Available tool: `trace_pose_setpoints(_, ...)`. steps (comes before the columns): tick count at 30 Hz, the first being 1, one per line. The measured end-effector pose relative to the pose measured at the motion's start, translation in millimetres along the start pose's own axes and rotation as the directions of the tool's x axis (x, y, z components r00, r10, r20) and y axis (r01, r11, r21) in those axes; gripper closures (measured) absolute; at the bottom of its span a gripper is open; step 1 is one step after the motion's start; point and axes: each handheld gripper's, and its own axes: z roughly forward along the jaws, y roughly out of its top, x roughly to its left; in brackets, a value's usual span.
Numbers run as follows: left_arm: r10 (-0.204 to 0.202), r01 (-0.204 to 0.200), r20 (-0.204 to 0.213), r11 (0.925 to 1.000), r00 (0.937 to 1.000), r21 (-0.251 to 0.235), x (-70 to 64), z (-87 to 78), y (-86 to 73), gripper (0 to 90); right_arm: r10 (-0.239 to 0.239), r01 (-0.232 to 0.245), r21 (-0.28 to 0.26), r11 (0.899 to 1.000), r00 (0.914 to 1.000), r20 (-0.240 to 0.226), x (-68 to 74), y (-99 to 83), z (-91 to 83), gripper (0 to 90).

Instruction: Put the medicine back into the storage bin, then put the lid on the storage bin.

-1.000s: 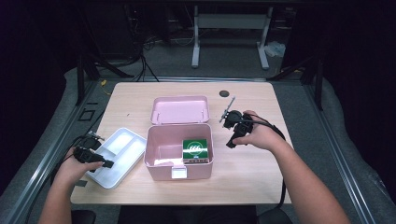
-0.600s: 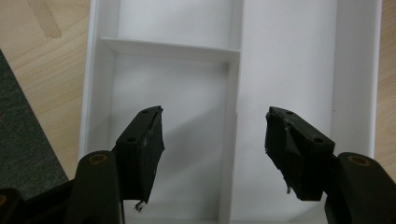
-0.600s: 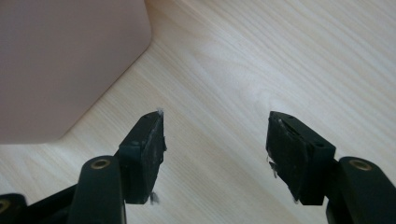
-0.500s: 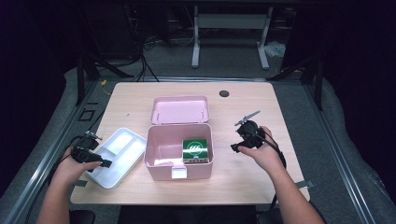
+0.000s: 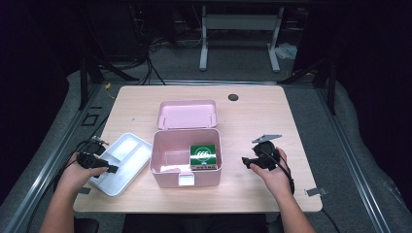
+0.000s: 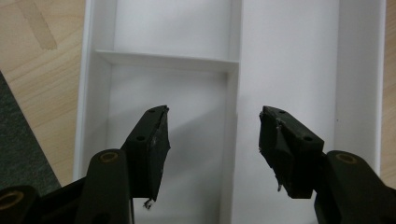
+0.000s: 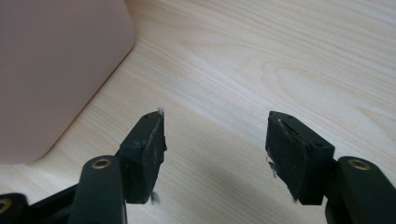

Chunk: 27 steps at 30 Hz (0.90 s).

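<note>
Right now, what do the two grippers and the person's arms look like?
Both are black two-jaw tools. The left gripper has blocky, chipped jaw pads and brass-coloured pivot pins; the right gripper matches, with white fluff on its pads. In the high view, the right one carries a grey three-cornered plate, black cables trail from both, and the forearms are bare.

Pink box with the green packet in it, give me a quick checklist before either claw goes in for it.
1. Pink box open, lid lying behind it: ok.
2. Green packet visible at the box's right side: ok.
3. Right claw open and holding nothing, over bare table beside the box: ok.
4. Left claw open and holding nothing, over the white tray: ok.
5. Tray compartments free: ok.
6. Packet loose enough to lift: cannot tell.
</note>
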Motion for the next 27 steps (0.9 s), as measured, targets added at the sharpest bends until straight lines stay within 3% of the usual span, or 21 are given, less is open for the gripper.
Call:
trace_pose_setpoints(5, 0.008, -0.008, -0.007, 0.9999, 0.9999, 0.012, -4.2, 2.0, 6.7, 47.6, 0.001, -0.001, -0.016, 1.000, 1.0000, -0.008, -1.4, -6.1, 1.3, 36.3)
trace_pose_setpoints(8, 0.032, -0.031, -0.013, 0.9993, 0.9994, 0.019, -4.3, 2.6, 13.8, 50.5, 0.017, -0.017, -0.019, 1.000, 0.9991, -0.040, -3.1, -11.2, 2.0, 36.2)
trace_pose_setpoints(11, 0.023, -0.023, 0.016, 0.9996, 0.9996, 0.015, 0.6, 0.7, 18.3, 56.4, 0.035, -0.037, -0.038, 0.999, 0.9980, -0.052, -4.0, -11.9, -0.3, 36.2)
trace_pose_setpoints(14, 0.014, -0.014, 0.019, 0.9996, 0.9997, 0.025, 3.5, -1.0, 20.7, 61.3, 0.045, -0.049, -0.053, 0.997, 0.9965, -0.071, -4.3, -11.6, -1.4, 36.2)
trace_pose_setpoints(16, 0.032, -0.033, 0.013, 0.9981, 0.9994, 0.052, 4.3, -4.3, 24.0, 64.1, 0.047, -0.051, -0.056, 0.997, 0.9961, -0.075, -3.0, -11.1, -1.1, 36.2)
trace_pose_setpoints(20, 0.049, -0.051, 0.028, 0.9967, 0.9984, 0.064, 1.6, -6.6, 28.9, 68.4, 0.050, -0.054, -0.049, 0.997, 0.9953, -0.083, -1.7, -11.2, 0.7, 36.2)
trace_pose_setpoints(22, 0.070, -0.072, 0.026, 0.9932, 0.9972, 0.092, -2.1, -5.5, 33.3, 69.8, 0.047, -0.051, -0.050, 0.997, 0.9958, -0.078, -1.1, -11.5, 1.8, 36.2)
trace_pose_setpoints(24, 0.101, -0.104, 0.029, 0.9848, 0.9945, 0.139, -7.0, -0.4, 39.8, 71.8, 0.050, -0.054, -0.048, 0.997, 0.9956, -0.080, -1.4, -11.4, 2.6, 36.2)
trace_pose_setpoints(26, 0.104, -0.106, 0.026, 0.9825, 0.9943, 0.153, -8.4, 1.7, 41.4, 72.3, 0.051, -0.055, -0.047, 0.997, 0.9954, -0.082, -1.6, -11.5, 2.5, 36.2)
trace_pose_setpoints(27, 0.120, -0.120, 0.016, 0.9758, 0.9927, 0.183, -9.6, 6.4, 44.0, 73.9, 0.053, -0.056, -0.043, 0.997, 0.9953, -0.081, -2.0, -12.1, 3.3, 36.3)
